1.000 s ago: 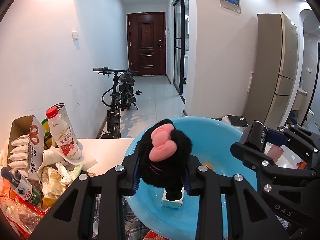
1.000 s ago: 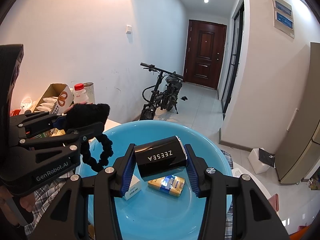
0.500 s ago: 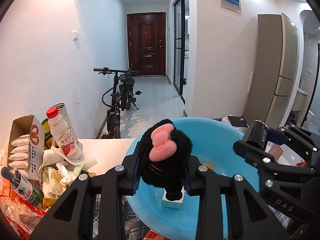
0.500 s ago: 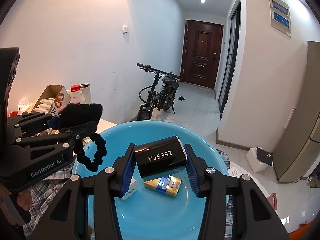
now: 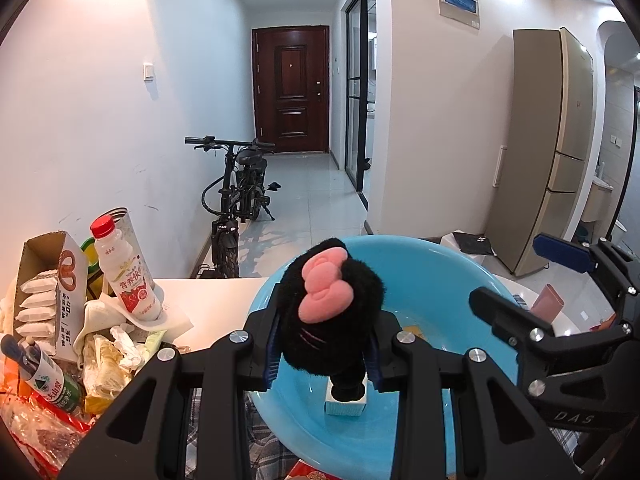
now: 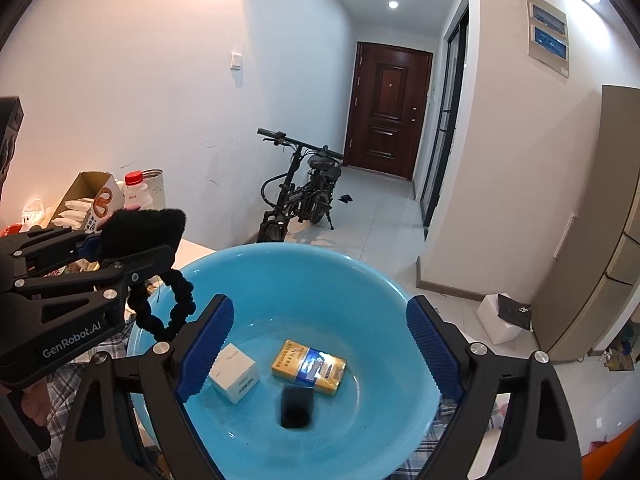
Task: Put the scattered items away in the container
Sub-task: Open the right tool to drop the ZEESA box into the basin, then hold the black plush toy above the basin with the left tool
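Left gripper (image 5: 322,350): closed on a fluffy black plush hair band with a pink bow (image 5: 328,316), the blue pads pressing its furry head from both sides.
Right gripper (image 6: 318,346): spread wide and empty, its blue ribbed pads standing apart over the middle of the basin.
Container: a round light-blue plastic basin (image 6: 360,276) on a checked cloth, directly below and ahead of both grippers.
Already in the basin: a small white carton (image 6: 234,372), a yellow and blue cigarette pack (image 6: 308,368) and a small black boxy item (image 6: 296,404), blurred, just in front of the pack, so whether it has come to rest cannot be told.
Key relation: the plush band hangs over the basin's left side, its ringed black loop (image 6: 166,308) drooping inside the rim in the right wrist view; its long axis runs roughly top to bottom, head up, loop down.
Nearer hand: the left one, since it already holds the band above the basin; the right is not needed for it.
Next move, as a judgement: parting the left pads should let the band fall inside near the white carton.
Risk: the loop may catch on the rim, or the fur cling to a pad.
Left on the table: a red-capped drink bottle (image 5: 124,268) and a snack box (image 5: 52,300), well apart to the left.
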{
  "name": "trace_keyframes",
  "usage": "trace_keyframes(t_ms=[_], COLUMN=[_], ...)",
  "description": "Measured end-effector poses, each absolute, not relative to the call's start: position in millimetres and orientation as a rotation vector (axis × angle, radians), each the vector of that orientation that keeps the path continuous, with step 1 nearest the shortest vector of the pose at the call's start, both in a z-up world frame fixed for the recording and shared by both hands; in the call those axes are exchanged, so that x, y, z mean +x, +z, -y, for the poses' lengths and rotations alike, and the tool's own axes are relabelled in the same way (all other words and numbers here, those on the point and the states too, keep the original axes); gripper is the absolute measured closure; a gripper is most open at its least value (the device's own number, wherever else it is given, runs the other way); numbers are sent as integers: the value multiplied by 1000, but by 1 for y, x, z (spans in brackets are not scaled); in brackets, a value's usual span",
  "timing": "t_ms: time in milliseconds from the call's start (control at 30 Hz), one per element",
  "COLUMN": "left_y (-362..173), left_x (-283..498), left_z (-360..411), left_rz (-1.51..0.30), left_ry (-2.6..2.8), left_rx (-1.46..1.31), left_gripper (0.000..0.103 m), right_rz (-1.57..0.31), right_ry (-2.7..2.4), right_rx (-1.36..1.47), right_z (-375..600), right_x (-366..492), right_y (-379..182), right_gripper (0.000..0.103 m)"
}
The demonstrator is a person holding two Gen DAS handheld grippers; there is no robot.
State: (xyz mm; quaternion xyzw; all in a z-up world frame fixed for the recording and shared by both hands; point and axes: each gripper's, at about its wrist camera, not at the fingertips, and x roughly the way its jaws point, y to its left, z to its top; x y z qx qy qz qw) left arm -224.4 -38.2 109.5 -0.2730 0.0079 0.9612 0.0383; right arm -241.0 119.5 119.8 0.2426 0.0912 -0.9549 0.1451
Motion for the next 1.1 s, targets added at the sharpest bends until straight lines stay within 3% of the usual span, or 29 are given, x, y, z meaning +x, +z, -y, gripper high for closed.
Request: trace_keyframes(t_ms=[400,533,1100], left_y=[108,107,108], left_x=[-224,-224,-224], left_z=[32,30,28], left_rz=[-47,-60,-58], left_ry=[2944,2942,2925], left_rx=[-846,-843,-842], left_gripper=[71,71,71], right_rz=[-266,-299,-314], right_ry=[-2756,-2779,-2826], right_rx=[697,671,668], right_z=[-120,-116,-115], right_x=[-240,-237,-239], right_y=[122,125,129], right_gripper=[12,0,0])
